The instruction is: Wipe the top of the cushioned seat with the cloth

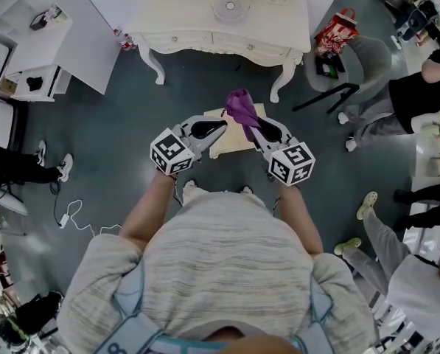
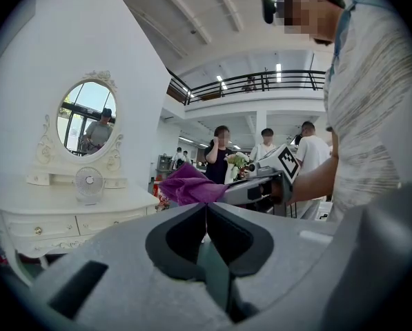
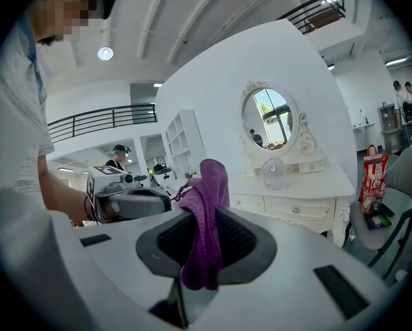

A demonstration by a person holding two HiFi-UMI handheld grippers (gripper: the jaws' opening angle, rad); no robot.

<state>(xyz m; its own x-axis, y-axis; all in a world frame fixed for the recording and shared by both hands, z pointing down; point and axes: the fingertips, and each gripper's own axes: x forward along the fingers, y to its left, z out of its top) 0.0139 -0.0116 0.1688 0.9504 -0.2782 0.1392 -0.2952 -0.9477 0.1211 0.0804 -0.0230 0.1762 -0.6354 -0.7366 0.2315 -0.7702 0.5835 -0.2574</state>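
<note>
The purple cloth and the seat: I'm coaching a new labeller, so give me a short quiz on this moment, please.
1. True or false: the left gripper holds the purple cloth.
2. Where is the cloth relative to the cushioned seat? A) spread flat on it; B) held up off it by the right gripper, jaws shut on it; C) tucked under it.
3. Fill in: on the white dressing table, below the oval mirror, stands a small ____.
Key: 1 false, its jaws are shut on nothing; 2 B; 3 fan.
</note>
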